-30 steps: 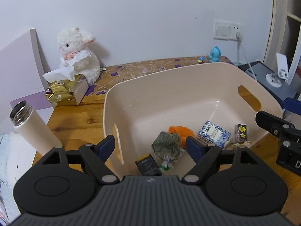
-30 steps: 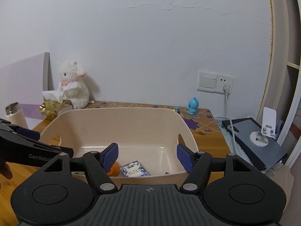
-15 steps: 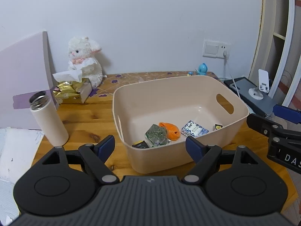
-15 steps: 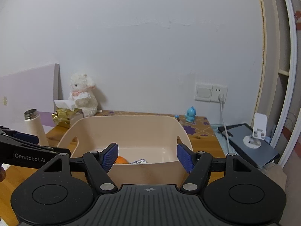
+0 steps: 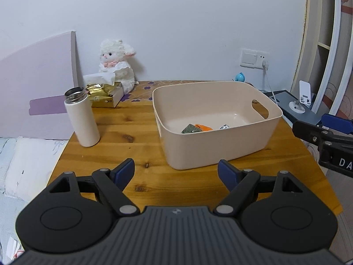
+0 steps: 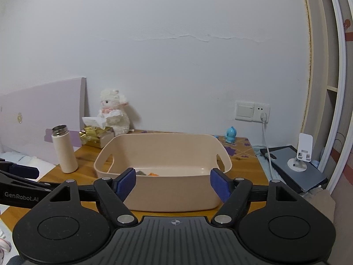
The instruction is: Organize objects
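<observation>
Your beige bin [image 5: 217, 145] sits on the right half of the wooden table [image 5: 123, 132], with cut-out handles in its end walls. On its floor, against the near wall, lie a grey-green packet [image 5: 191, 129], an orange item [image 5: 205, 127] touching it, and a small patterned packet [image 5: 224, 126] a little apart to the right; the near wall hides most of each.

Your left gripper [image 5: 175, 172] hangs level above the table's near edge, aimed at the bin's near left corner, its blue-padded fingers [image 5: 125, 171] spread wide with nothing between them. Your right gripper [image 6: 172, 184] is held back from the bin on the right side, looking along the bin's length, its jaws just as wide apart and empty. In the left view it juts in at the right edge, beyond the table's right side.

To the left of the bin, well apart, a white flask [image 5: 82, 116] stands upright with no lid. Behind it sits a gold tissue box [image 5: 105, 95], and a white plush lamb [image 5: 116, 64] leans against the wall. A small blue figurine [image 6: 231, 134] stands at the table's far right corner.
</observation>
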The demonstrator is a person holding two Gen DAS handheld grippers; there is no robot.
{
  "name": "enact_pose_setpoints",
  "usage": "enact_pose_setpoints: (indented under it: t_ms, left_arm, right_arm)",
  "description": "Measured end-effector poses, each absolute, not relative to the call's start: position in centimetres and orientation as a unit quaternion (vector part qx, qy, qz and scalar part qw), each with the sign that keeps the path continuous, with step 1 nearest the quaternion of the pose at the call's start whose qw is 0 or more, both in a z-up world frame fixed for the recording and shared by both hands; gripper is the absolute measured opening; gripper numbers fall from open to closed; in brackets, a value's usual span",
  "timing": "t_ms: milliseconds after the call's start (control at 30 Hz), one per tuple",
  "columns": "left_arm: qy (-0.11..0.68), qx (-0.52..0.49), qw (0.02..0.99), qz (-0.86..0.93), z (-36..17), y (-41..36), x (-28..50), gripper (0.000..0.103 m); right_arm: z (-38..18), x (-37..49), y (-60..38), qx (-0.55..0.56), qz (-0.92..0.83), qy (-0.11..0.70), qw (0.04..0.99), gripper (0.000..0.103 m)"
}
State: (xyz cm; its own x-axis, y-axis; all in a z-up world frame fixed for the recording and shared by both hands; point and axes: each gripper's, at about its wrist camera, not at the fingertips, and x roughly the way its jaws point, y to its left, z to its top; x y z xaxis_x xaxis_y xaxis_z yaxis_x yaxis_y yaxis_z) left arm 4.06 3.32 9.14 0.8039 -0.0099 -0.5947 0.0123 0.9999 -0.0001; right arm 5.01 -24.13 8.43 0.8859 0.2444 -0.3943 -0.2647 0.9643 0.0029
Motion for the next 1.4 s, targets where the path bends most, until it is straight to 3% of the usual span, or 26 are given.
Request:
enact_pose_setpoints:
  t_ms: [567,1400]
  left_arm:
    - [0.295,-0.013,0.955,0.004,8.8,3.4,-2.4,0.084]
    - [0.293,0.012,0.956,-0.006,9.1,2.7,-5.9,0.096]
  right_arm:
    - [7.5,-0.3,-24.5,-0.015,0.135,0.214,0.967,0.079]
    - [7.3,-4.2,-26.7,-0.014,0.103,0.220,0.970,0.087]
